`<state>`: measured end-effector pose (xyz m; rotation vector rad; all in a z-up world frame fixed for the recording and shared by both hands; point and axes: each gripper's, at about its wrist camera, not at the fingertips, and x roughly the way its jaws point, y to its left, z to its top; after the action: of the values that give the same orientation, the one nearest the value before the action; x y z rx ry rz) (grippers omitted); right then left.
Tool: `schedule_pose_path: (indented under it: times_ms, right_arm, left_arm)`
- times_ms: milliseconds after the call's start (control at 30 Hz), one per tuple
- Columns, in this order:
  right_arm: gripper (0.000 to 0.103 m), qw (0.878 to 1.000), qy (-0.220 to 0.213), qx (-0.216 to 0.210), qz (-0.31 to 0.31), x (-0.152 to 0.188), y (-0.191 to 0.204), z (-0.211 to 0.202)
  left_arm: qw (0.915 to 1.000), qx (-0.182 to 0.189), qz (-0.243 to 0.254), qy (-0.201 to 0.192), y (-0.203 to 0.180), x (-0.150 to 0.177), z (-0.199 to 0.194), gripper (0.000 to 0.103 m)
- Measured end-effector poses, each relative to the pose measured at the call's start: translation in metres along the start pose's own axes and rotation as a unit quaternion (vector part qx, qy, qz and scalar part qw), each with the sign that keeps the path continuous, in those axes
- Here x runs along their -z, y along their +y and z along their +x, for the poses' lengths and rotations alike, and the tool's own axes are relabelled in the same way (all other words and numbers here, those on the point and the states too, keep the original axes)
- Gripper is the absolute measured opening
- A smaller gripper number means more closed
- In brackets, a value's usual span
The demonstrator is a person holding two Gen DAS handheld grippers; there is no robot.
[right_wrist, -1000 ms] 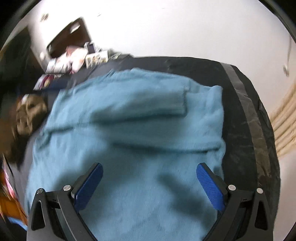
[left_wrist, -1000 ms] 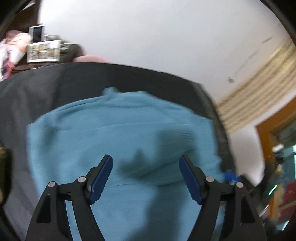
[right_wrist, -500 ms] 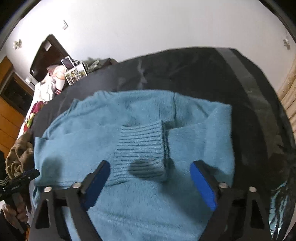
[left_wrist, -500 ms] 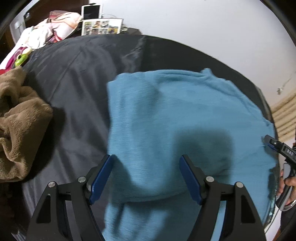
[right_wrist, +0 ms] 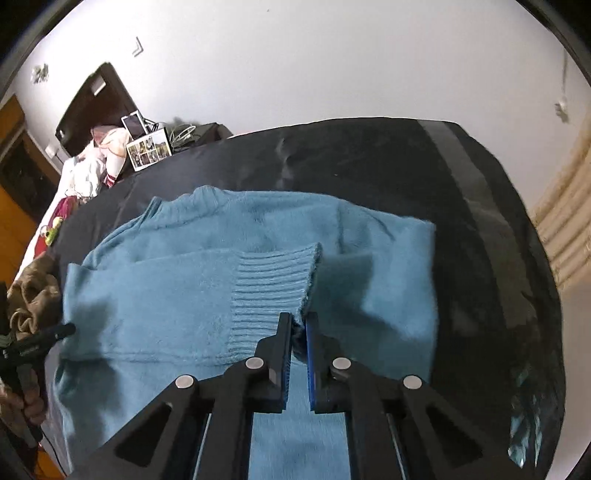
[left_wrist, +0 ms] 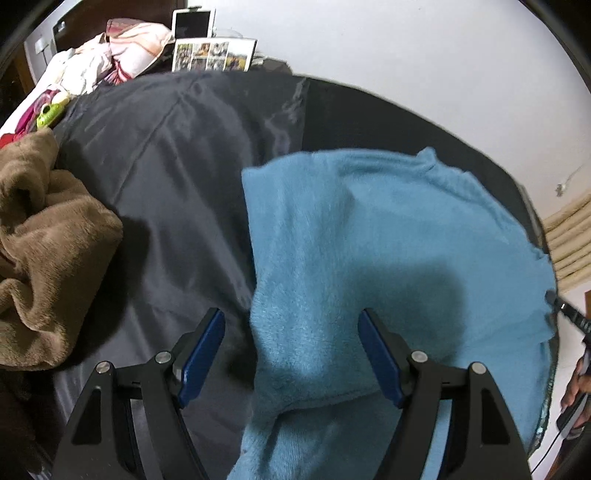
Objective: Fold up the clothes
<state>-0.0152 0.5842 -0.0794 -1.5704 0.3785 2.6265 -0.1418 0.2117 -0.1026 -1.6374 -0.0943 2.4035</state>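
On the dark bed (right_wrist: 369,162), the right gripper (right_wrist: 296,325) pinches the blue sweater's ribbed cuff (right_wrist: 273,284); at nine o'clock, the left gripper (left_wrist: 291,347) hangs wide over the sweater's edge (left_wrist: 266,317).

One blue sweater (left_wrist: 388,258) lies on one dark bedspread (left_wrist: 177,177). One ribbed cuff (right_wrist: 273,284) rests on top of the sweater. One brown blanket (left_wrist: 44,243) is bunched beside the sweater. Beyond the sweater, at the far end of the bedspread, stand one photo collage (left_wrist: 212,55) and one tablet (left_wrist: 192,23), beside one heap of pale clothes (left_wrist: 99,62). Two grippers are present, the left (left_wrist: 291,354) and the right (right_wrist: 295,328).
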Motion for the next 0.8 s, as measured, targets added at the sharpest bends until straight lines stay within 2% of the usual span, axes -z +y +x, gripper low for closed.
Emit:
schedule_pose_path:
  times_ms: [167, 267, 400, 467, 700, 800]
  right_arm:
    - [0.008, 1.0, 0.011, 0.011, -0.01, 0.026, 0.002, -0.006]
    - [0.008, 1.0, 0.008, 0.017, -0.001, 0.032, 0.001, -0.005]
    - [0.008, 0.999, 0.002, 0.048, -0.003, 0.03, -0.001, 0.001]
    - [0.008, 0.997, -0.003, 0.073, -0.01, 0.029, -0.005, 0.001]
    - [0.008, 0.992, -0.02, 0.127, 0.006, 0.027, -0.02, -0.01]
    - [0.008, 0.995, -0.023, 0.099, -0.01, 0.026, -0.015, -0.013]
  left_arm:
    - [0.9986, 0.04, 0.033, -0.013, -0.02, 0.005, -0.017, 0.078]
    - [0.9962, 0.044, 0.075, -0.008, -0.046, 0.008, -0.006, 0.078]
    - [0.996, 0.003, 0.087, 0.021, -0.056, 0.009, 0.031, 0.078]
    - [0.9954, -0.007, 0.095, 0.013, -0.056, 0.006, 0.035, 0.078]
    - [0.9955, -0.007, 0.093, 0.016, -0.052, -0.002, 0.037, 0.078]
    - [0.9967, 0.002, 0.08, 0.015, -0.055, -0.002, 0.031, 0.078]
